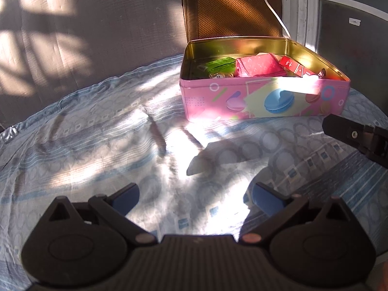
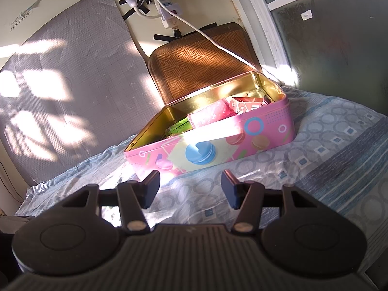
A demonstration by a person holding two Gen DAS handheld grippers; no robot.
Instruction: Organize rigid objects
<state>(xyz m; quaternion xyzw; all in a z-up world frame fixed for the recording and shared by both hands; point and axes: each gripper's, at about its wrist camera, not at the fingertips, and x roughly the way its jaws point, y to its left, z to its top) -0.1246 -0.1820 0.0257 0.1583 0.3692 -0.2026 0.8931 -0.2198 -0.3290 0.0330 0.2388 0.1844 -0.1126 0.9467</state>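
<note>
Left wrist view takes in a bed under a blue and white patterned sheet [image 1: 97, 131], crossed by hard patches of sun. On it, toward the upper right, sits a pink tin box [image 1: 264, 101] printed with macarons, its gold inside showing and no lid on it. Behind it a brown woven-pattern tray or lid [image 1: 230, 12] leans upright against the wall, with a white cable [image 1: 274, 12] trailing across it. Inside the tin lie a pink patterned packet [image 1: 259, 66] in the middle, a green packet [image 1: 218, 64] to its left and a red carton [image 1: 294, 65] to its right.

Both tongs are released. The left gripper [image 1: 194, 195] hovers over bare sheet with nothing between its blue pads. The right gripper [image 2: 191, 186] stands apart and empty just short of the tin's front wall; one finger of it shows at the right edge of the left view.
</note>
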